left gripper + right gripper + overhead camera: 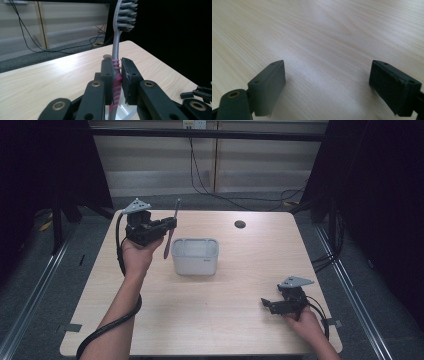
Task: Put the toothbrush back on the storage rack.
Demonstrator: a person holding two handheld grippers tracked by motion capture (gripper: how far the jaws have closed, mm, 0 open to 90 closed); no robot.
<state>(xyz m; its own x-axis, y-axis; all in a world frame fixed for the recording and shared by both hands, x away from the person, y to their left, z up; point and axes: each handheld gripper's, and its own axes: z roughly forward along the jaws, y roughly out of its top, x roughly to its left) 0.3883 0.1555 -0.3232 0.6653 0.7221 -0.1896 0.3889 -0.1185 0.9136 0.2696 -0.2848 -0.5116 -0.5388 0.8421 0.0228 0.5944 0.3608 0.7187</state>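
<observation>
Your left gripper raised above table at far left, holds toothbrush near upright, bristle end up, lower tip just left of white box. Box stands at table middle, open top. Your right gripper rests low near right front edge, well apart from box. Small dark hole in far part of table. Cables on floor behind.

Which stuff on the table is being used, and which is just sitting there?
Being used:
- toothbrush, pinched upright in the left claw
- white tub, right beside it

Just sitting there:
- right claw, open and resting on the table
- dark round hole near the table's far edge
- cables on the floor behind
</observation>
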